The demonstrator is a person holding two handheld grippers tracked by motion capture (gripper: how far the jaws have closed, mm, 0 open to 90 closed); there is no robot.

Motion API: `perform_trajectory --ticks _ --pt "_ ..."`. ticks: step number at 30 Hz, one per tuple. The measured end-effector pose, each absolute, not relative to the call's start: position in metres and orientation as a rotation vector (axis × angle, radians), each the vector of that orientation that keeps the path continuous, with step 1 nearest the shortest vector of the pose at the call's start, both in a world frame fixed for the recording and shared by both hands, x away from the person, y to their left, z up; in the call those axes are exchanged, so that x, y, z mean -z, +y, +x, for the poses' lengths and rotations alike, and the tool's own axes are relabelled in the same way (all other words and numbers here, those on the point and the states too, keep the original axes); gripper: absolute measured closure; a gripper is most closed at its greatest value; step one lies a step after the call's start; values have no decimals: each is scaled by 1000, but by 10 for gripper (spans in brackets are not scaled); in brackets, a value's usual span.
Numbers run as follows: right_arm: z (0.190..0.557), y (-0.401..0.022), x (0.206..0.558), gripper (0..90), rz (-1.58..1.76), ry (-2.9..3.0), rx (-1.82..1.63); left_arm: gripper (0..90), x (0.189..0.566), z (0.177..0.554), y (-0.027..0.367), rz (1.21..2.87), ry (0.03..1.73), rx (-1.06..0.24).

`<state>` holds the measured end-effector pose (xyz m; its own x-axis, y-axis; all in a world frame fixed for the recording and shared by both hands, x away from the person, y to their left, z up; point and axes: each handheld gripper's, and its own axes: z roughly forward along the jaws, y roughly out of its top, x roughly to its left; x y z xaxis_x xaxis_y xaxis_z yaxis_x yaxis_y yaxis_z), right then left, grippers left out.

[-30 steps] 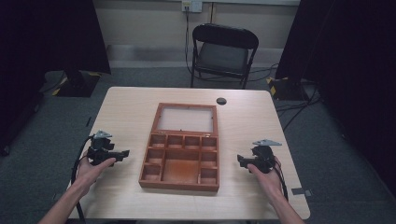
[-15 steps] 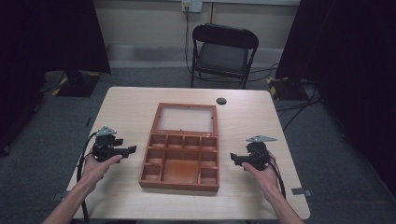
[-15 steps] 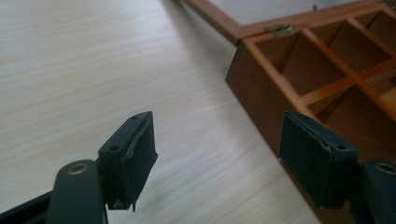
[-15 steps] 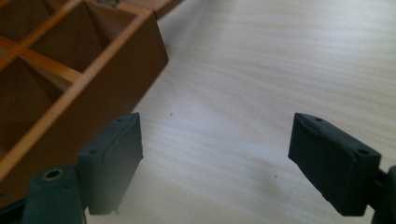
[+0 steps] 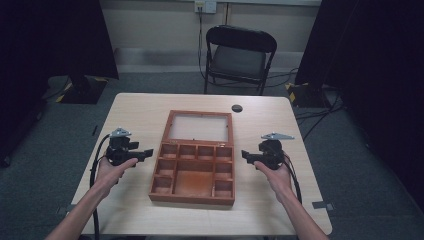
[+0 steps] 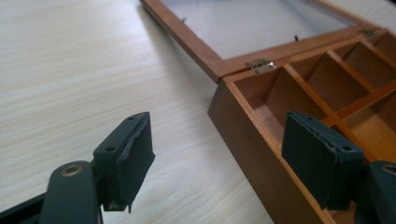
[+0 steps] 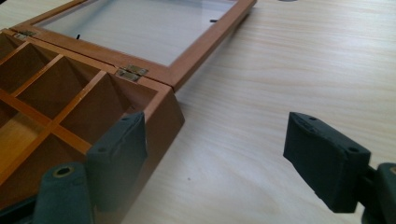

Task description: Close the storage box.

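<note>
An open wooden box [image 5: 192, 197] with several empty compartments lies in the middle of the table, its glass-paned lid [image 5: 200, 127] flat behind it. My left gripper [image 5: 146, 152] hovers just off the box's left side, open, with the box's corner wall [image 6: 252, 140] between its jaws and a brass hinge [image 6: 261, 66] beyond. My right gripper [image 5: 245, 155] is open just off the right side. In the right gripper view, the right gripper [image 7: 217, 140] straddles the box's corner [image 7: 163, 114]. In the left gripper view, the left gripper [image 6: 219, 140] holds nothing.
A small black round object [image 5: 237, 108] lies on the light wooden table [image 5: 140, 112] behind the lid. A black folding chair [image 5: 239, 55] stands past the far edge. Bare tabletop stretches on both sides of the box.
Both hands have moved their grippers inward and slightly forward, closing in on the box's left and right sides. The box has not moved.
</note>
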<state>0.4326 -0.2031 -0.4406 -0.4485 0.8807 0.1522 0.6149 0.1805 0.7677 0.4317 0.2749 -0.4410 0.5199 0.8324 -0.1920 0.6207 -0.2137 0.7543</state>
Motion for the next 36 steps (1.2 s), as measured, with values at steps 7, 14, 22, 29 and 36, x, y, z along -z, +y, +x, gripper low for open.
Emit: perform_trajectory --ticks 7,14,22,29,36 --pt "461 -178 434 204 1390 2170 -1150 244 437 456 266 1948 1183 -323" --pt "492 -158 431 196 1382 2199 -1172 246 429 490 255 1934 1181 -298" --pt "520 -146 443 179 1419 2235 -1122 252 438 519 249 1884 1234 -265" --pt "531 -145 460 147 1504 2248 -1122 231 452 525 238 1908 1265 -198" --pt "538 -139 468 137 1647 2240 -1134 218 457 526 225 1952 1285 -204"
